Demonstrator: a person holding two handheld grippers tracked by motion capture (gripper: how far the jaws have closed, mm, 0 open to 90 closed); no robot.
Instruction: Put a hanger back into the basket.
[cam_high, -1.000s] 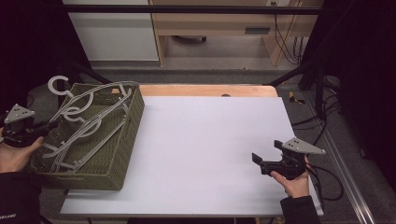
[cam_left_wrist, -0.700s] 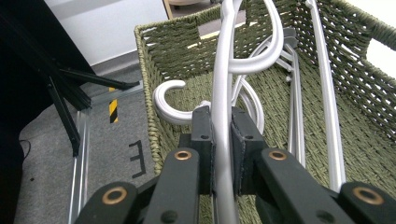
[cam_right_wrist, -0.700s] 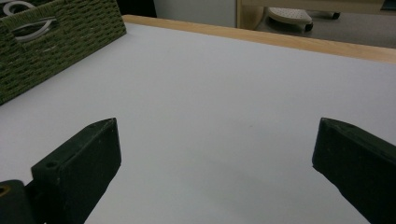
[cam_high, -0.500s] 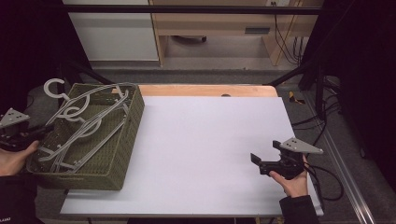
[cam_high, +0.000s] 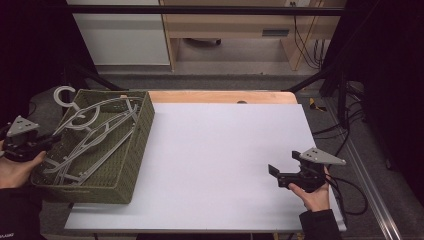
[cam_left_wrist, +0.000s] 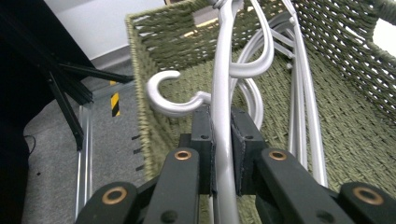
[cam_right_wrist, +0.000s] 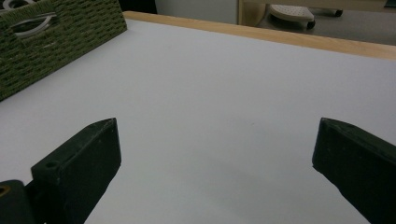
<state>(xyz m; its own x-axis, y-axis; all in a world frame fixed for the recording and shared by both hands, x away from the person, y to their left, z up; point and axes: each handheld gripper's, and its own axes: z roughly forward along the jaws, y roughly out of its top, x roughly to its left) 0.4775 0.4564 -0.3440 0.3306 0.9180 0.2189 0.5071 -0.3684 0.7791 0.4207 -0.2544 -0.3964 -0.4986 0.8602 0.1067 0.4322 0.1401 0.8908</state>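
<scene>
The white table (cam_high: 220, 165) is the biggest thing here, with a strip of bare wood along its far edge. Taking the green woven basket (cam_high: 131, 165) as the landmark: it stands at the table's left end, one long side just over the table's left edge, and it is tall-walled and rough-woven.

Inside the basket lies a loose tangle of grey hangers (cam_high: 92, 137), their bars crossing one another, and one hook pokes up over the basket's far left corner. They look like moulded plastic: light, stiff and smooth, so likely a little slippery between flat pads. Because the hooks and bars interlock, lifting one may well drag its neighbours along or catch on the weave.

At the basket's left wall the left gripper (cam_left_wrist: 220, 154) reaches in, and its jaws are closed tight on a single hanger (cam_left_wrist: 221, 93), pinching the straight bar just below where the hook (cam_left_wrist: 163, 93) curls off. That seems a sound place to hold, since the bar is narrow enough to sit fully between the pads and the hook's root stops it sliding through.

Far to the basket's right, near the table's front right corner, the right gripper (cam_high: 280, 176) rests low over bare table, jaws spread wide and holding nothing.
</scene>
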